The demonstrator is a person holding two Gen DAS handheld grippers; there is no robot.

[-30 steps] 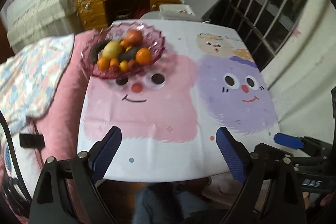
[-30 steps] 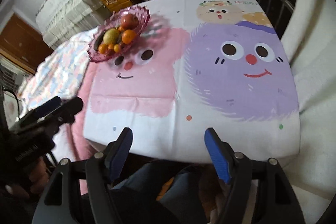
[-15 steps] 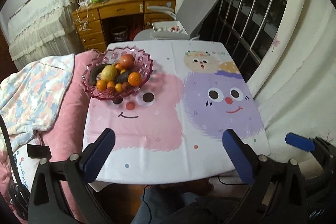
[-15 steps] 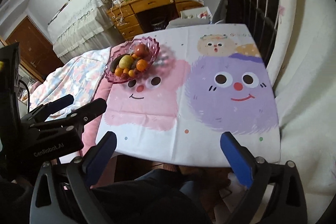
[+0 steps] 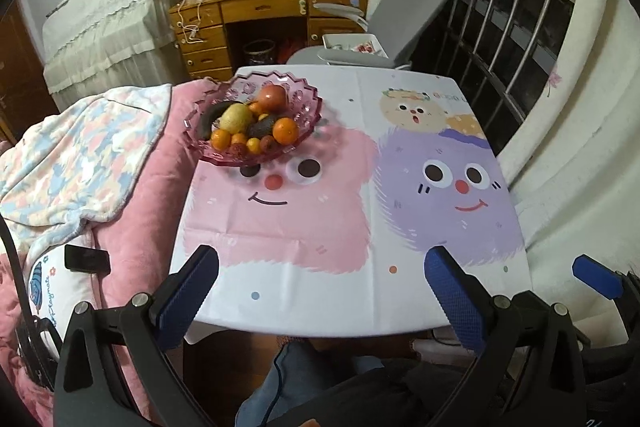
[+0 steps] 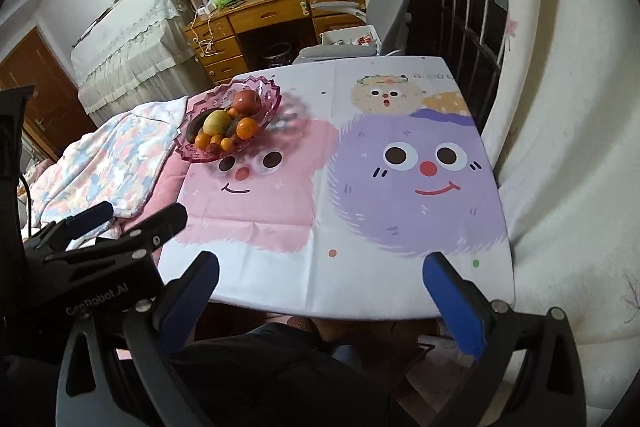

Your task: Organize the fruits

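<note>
At the table's (image 5: 320, 311) far-left corner the heaped fruit bowl (image 5: 253, 121) is overhanging the edge, risking tipping if nudged, while both grippers, left (image 5: 322, 293) and right (image 6: 320, 291), are hovering with fingers apart, empty.

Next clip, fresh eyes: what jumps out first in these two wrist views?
The pink glass fruit bowl, piled with oranges, an apple and a pear, stands at the table's far left corner. Under it spreads a cartoon tablecloth, with a pink fuzzy face on the left and a purple one on the right. Both the left gripper and right gripper hang open and empty over the near edge.
</note>
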